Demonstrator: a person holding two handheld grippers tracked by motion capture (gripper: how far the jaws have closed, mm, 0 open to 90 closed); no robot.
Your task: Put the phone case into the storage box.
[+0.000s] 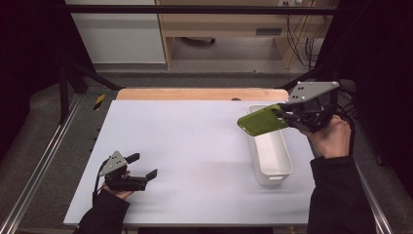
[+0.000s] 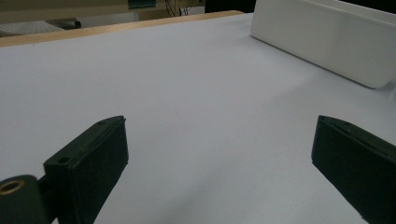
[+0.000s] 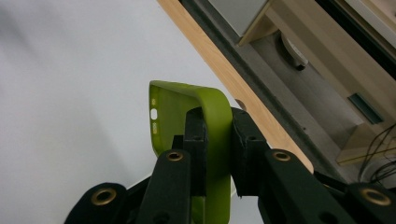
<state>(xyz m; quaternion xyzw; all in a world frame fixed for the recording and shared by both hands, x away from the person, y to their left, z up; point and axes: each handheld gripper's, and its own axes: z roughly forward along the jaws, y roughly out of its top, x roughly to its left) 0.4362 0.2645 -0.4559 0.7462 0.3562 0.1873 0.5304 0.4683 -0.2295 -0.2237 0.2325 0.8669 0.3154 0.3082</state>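
We pinch the green phone case by one thin wall in our right gripper above the white bin — it could twist free (left gripper rests spread, empty).

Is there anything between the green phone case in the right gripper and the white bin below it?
Nothing visible stands in the way. The right gripper holds the green phone case in the air above the far end of the white bin, whose open inside looks empty. The left gripper rests open far across the table.
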